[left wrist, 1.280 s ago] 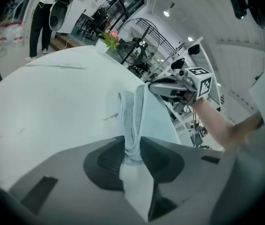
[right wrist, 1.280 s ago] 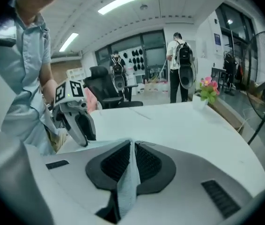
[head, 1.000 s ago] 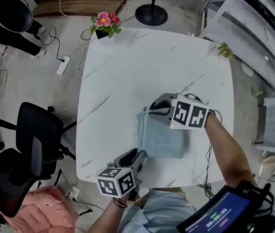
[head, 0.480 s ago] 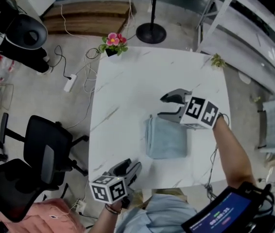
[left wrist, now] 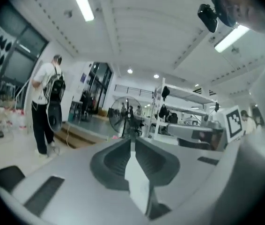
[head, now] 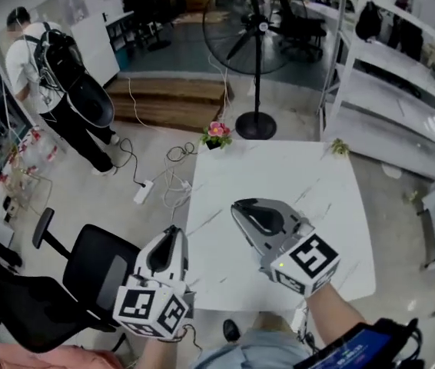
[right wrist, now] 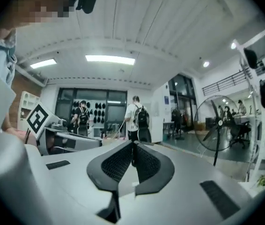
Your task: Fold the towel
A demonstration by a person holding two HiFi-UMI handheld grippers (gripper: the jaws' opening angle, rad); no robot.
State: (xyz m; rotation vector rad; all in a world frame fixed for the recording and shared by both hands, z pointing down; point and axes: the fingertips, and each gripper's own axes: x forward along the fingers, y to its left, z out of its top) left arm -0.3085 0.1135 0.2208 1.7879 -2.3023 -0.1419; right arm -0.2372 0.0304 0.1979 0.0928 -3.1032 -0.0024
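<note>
Above the table point(head: 294, 171), left gripper point(head: 170, 237) and right gripper point(head: 239, 207) have just closed, both empty; no towel shows, so folding looks finished

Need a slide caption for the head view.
Left grey two-jaw gripper and right grey two-jaw gripper held level above the white marble-patterned square table, jaws just closed, empty; no towel in sight.
</note>
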